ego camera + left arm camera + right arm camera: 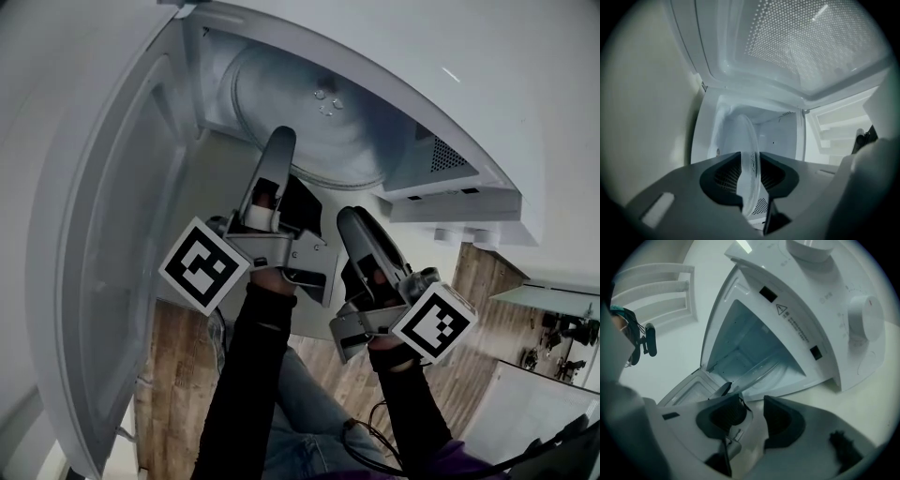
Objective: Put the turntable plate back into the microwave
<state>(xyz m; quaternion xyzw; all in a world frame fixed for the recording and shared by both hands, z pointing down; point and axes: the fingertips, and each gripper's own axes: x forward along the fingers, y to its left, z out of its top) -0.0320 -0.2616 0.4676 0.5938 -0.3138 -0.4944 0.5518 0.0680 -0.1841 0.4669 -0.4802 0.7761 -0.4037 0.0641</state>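
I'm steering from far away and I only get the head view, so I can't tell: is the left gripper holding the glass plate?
Observer: Yes. The left gripper view shows the turntable plate edge-on, its rim pinched between the fingers of the left gripper.
Operator: Is the other one carrying anything?
Observer: No. The right gripper has its fingers apart, with nothing between them.
Operator: Any warning stickers?
Observer: One. The right gripper view shows a warning triangle on the front frame of the microwave.
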